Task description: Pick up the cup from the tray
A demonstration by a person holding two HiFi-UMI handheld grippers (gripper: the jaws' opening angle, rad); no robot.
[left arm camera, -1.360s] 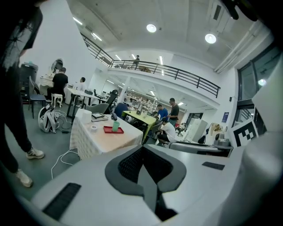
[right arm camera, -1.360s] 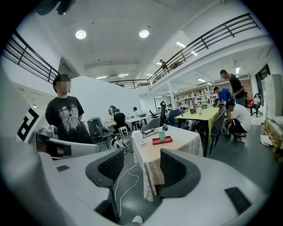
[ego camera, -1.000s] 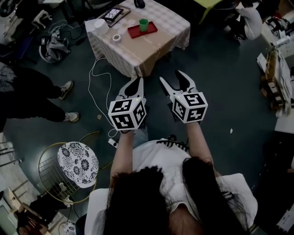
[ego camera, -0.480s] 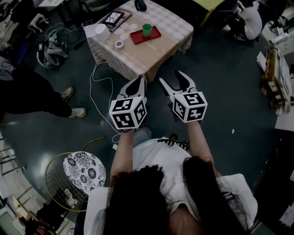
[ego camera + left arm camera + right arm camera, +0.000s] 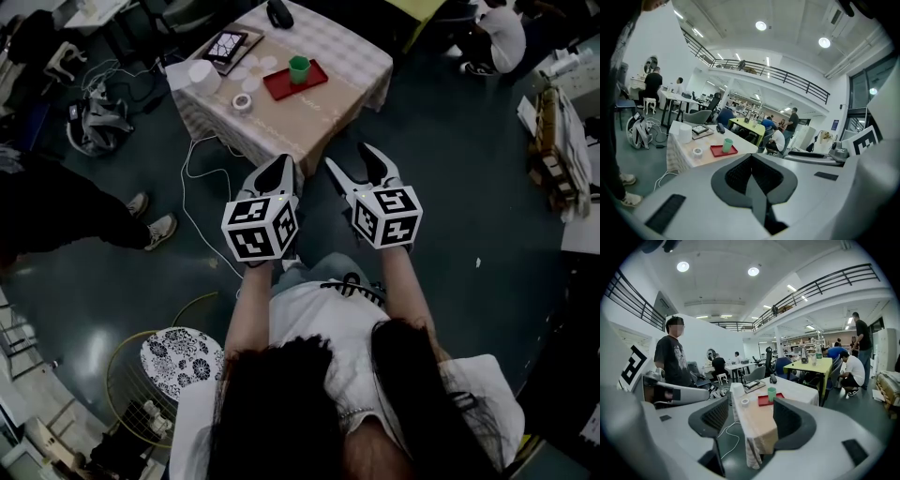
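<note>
A green cup (image 5: 299,68) stands upright on a red tray (image 5: 286,86) on a cloth-covered table (image 5: 328,108), well ahead of both grippers. The left gripper (image 5: 281,165) hangs in the air over the floor, short of the table's near edge, its jaws shut with nothing between them. Beside it the right gripper (image 5: 351,159) is open and empty. In the left gripper view the cup (image 5: 727,145) and tray (image 5: 723,151) lie far off, beyond the gripper (image 5: 752,160). In the right gripper view the cup (image 5: 771,393) on its tray (image 5: 765,401) shows between the fingers of the gripper (image 5: 751,416).
On the table are also a white cylinder (image 5: 202,75), a tape roll (image 5: 242,101), a tablet (image 5: 226,43) and a black object (image 5: 278,12). White cables (image 5: 199,155) trail on the floor. A person's legs (image 5: 66,211) are at left, a wire stool (image 5: 178,361) behind.
The table with tray and cup has come nearer and lower in the head view. Both grippers keep their pose in front of the person.
</note>
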